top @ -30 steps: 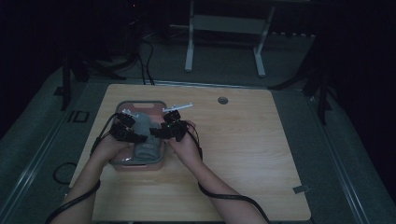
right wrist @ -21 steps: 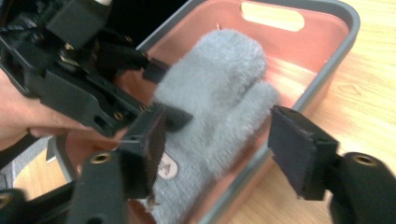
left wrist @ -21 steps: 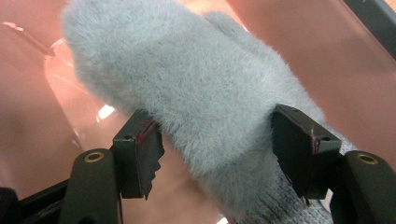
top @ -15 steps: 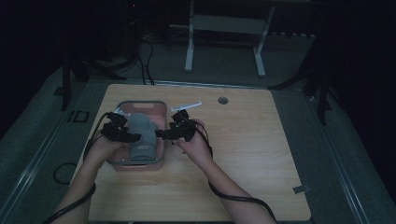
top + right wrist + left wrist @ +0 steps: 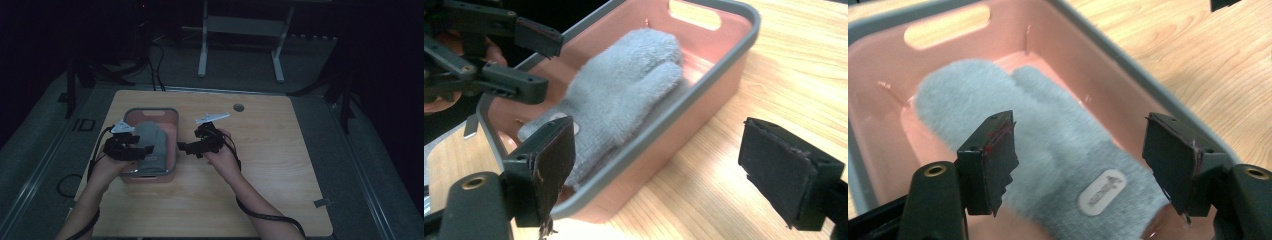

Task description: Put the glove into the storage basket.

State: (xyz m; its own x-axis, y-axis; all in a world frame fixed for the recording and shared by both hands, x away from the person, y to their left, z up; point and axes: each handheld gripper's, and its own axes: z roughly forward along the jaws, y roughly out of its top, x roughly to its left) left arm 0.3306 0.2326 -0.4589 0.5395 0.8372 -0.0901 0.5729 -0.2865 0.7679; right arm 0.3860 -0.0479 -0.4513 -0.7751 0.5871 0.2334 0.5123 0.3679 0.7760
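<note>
Mitten (image 5: 149, 142) lies flat in pink basket (image 5: 172, 131) at table's (image 5: 280, 165) left, high view. Your left gripper (image 5: 142, 150) hangs over it, right gripper (image 5: 183, 147) just right of basket rim. Left gripper view: jaws have just been opening, apart above mitten w/ nothing pinched. Right gripper view: jaws likewise just spread wide, empty, beside basket's near wall.
</note>
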